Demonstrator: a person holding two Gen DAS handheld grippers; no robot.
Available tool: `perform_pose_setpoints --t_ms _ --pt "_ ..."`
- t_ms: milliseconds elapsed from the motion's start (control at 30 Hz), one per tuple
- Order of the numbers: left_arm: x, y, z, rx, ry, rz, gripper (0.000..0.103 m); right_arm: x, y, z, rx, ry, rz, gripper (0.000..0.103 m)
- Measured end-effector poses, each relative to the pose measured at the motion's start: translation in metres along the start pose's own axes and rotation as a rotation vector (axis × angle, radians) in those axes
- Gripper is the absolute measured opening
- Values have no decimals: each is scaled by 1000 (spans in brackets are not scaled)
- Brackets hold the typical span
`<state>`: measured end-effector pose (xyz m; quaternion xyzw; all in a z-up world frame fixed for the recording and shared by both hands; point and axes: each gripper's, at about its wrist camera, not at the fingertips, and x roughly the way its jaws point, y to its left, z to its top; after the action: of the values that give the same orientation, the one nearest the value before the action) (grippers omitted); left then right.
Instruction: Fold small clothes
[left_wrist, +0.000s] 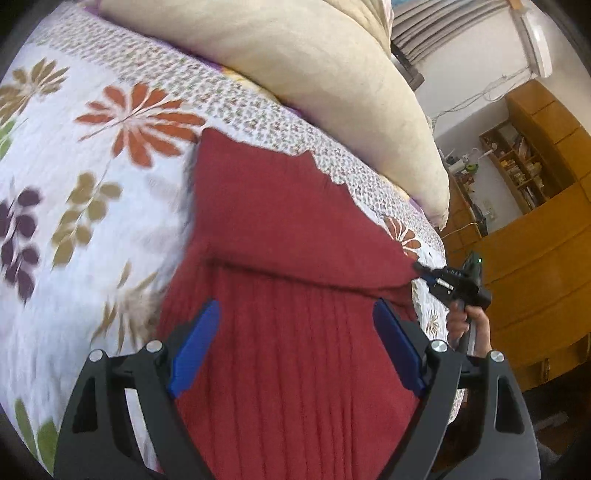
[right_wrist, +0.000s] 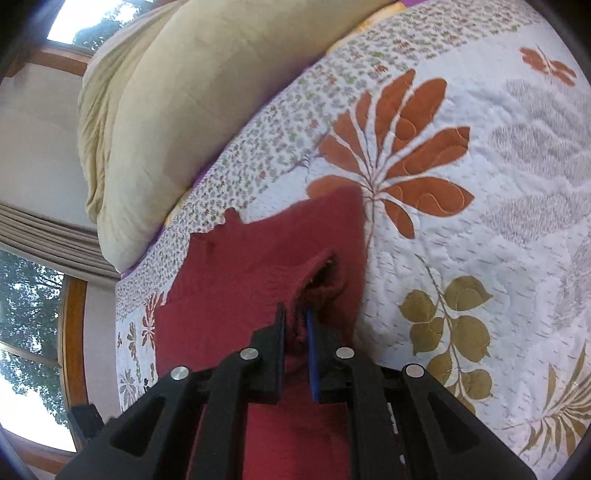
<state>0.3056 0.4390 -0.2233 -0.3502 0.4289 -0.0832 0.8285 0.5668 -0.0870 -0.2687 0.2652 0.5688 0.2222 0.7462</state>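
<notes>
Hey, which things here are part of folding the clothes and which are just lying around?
Part of the job:
red knit garment
right gripper, pinching its edge
left gripper, open above it

Just there:
floral quilt
cream pillow
wooden shelves

The red garment (left_wrist: 295, 229) is matt ribbed knit cloth. The quilt (right_wrist: 480, 229) is stitched, printed cotton-like fabric, slightly puckered. The pillow (left_wrist: 332, 85) looks soft, creased cloth. The gripper (left_wrist: 295, 325) is matt black plastic with blue pads (left_wrist: 197, 343) and shiny metal pins. The cabinet (left_wrist: 535, 258) is glossy wood.
</notes>
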Motion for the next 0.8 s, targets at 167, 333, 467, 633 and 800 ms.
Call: perform_pose_setpoints --t_ms 167,333,467,633,800 --pt "40 7 54 -25 46 13 84 7 -12 -3 -14 55 -39 16" --pt "74 16 100 -55 89 -29 84 -45 -20 17 33 -89 45 24" --pt "109 33 116 -75 120 16 84 -40 -16 19 3 -58 86 24" --pt "143 66 121 -136 134 19 80 1 -9 11 -31 19 159 23" --pt "143 82 131 -190 126 3 65 38 -26 11 12 75 119 8"
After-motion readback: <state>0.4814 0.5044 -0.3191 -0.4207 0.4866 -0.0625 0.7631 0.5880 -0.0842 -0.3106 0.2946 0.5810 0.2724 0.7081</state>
